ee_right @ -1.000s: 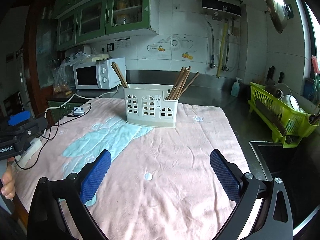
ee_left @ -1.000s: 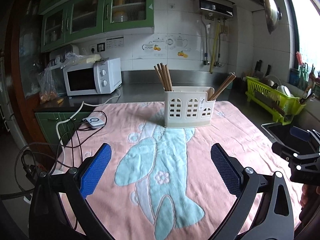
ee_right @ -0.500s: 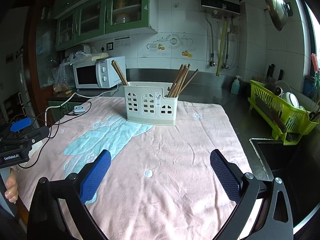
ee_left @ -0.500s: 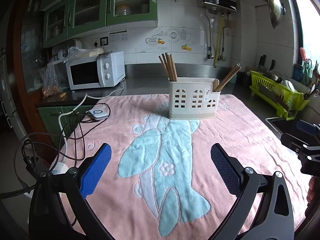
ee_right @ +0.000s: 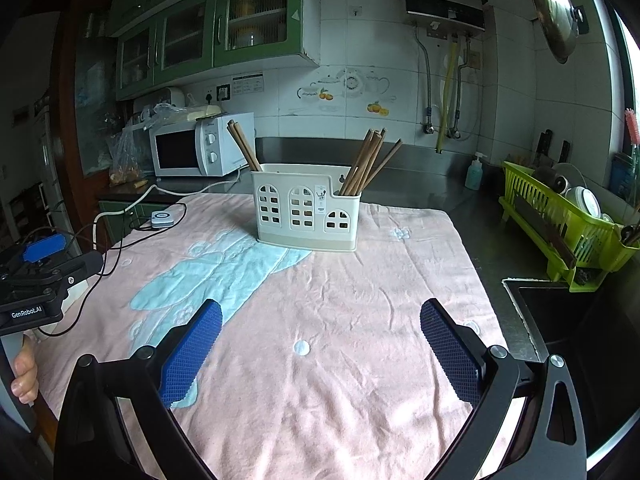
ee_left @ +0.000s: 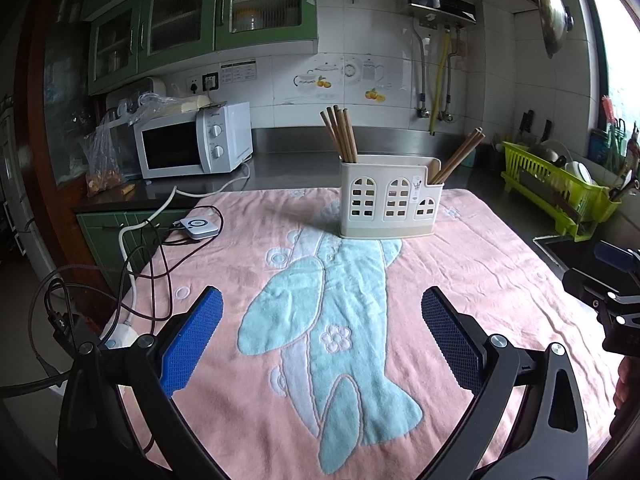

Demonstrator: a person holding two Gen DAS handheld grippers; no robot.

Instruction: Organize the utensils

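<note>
A pink towel (ee_left: 460, 264) with a pale blue figure covers the counter, and nothing lies loose on it. Toward its far end stands a cream utensil holder (ee_left: 390, 208) with arched cut-outs. It carries 2 bundles of wooden chopsticks: the left bundle (ee_left: 342, 134) stands nearly upright in the tall left compartment, and the right bundle (ee_left: 458, 158) leans out over the lower right end.

The left gripper (ee_left: 322, 334) hovers low over the near half of the towel, its blue pads spread wide with nothing between them. The right gripper (ee_right: 320, 338) does the same on its side, jaws also wide apart and empty. Both are well apart from the holder.

Judging from this, the sorting looks done or not begun. The main risk is the holder itself: it is light, sits on soft wrinkled cloth, and the leaning right bundle gives leverage, so a sideways pull on a stick could tip or drag it. A wide claw closing on 1 stick could also catch its neighbours.

The compartment floors and dividers are hidden, so the stick count per bundle is unclear. A rounded pale shape behind the right bundle may be a spoon; I cannot tell. The cables (ee_left: 160, 252) at the left edge run out of view.
</note>
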